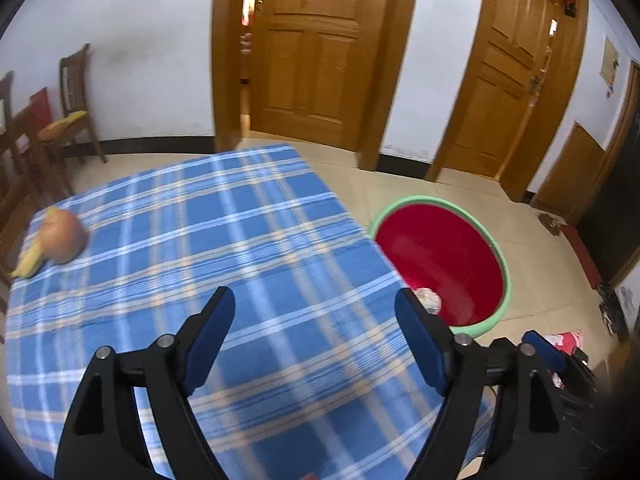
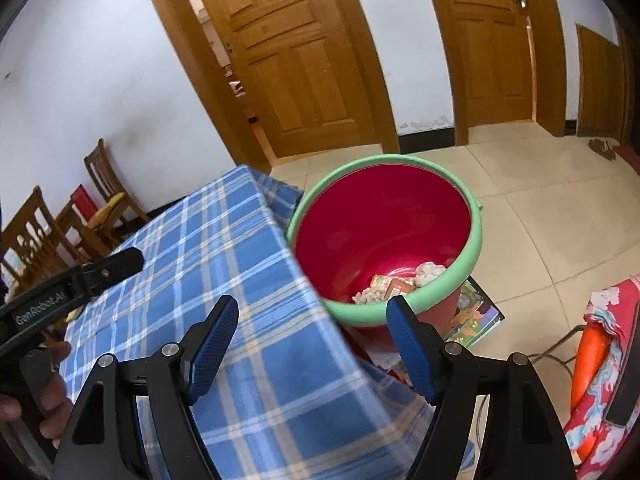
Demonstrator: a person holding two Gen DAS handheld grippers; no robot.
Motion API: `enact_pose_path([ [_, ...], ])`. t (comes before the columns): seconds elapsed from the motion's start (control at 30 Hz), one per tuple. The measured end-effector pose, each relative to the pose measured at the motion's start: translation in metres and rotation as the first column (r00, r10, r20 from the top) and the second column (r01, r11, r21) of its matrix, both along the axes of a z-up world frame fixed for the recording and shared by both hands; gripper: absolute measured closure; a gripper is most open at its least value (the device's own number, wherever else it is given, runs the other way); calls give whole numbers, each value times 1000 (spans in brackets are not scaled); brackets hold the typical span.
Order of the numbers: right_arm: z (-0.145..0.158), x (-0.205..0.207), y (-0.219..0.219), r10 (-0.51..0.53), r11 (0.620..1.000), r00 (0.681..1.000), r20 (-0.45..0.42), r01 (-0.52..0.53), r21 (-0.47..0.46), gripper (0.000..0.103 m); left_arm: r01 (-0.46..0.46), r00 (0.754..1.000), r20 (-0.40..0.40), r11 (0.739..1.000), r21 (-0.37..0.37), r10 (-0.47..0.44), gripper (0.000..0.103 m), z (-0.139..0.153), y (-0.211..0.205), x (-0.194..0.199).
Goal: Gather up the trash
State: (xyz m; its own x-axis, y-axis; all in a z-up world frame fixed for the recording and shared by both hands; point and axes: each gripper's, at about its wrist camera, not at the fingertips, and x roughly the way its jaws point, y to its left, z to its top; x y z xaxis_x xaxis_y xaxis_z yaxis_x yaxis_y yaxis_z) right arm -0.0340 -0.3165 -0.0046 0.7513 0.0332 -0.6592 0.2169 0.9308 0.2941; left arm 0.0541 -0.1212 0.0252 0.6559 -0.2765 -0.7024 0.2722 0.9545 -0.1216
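Two pieces of what look like leftover food, a brownish round fruit and a banana peel lying touching it, sit at the far left edge of the worktop, and they are all that shows on the blue plaid cloth; whether they count as trash is my judgement only. From the left claw they lie ahead and well off to the left, the peel's long axis slanting from near left toward far right, so the left hand is the nearer one. That claw hangs over the near middle of the cloth with its blue pads wide apart and nothing between them. The right claw is equally wide and empty, poised over the worktop's right edge. Just beyond that edge, on the tiled floor, stands the red bin with a green rim, with crumpled paper and wrappers at its bottom. Any pick must therefore travel the whole width of the worktop to reach the bin. Behind are white walls, two wooden doors, and wooden chairs against the left wall.
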Motion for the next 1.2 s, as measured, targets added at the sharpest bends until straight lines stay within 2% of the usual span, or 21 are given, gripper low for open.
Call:
enact_pose_path([
  [0.2, 10, -12, 26, 19, 999, 1000, 18, -18, -46, 22, -57, 998, 34, 998, 24, 56, 18, 4, 31, -27],
  [0.53, 20, -24, 57, 65, 994, 997, 35, -61, -88, 22, -135, 991, 30, 991, 25, 134, 17, 3, 62, -54],
  [1.2, 24, -32, 67, 83, 992, 995, 48, -79, -95, 22, -162, 986, 31, 986, 28, 161, 17, 4, 68, -67],
])
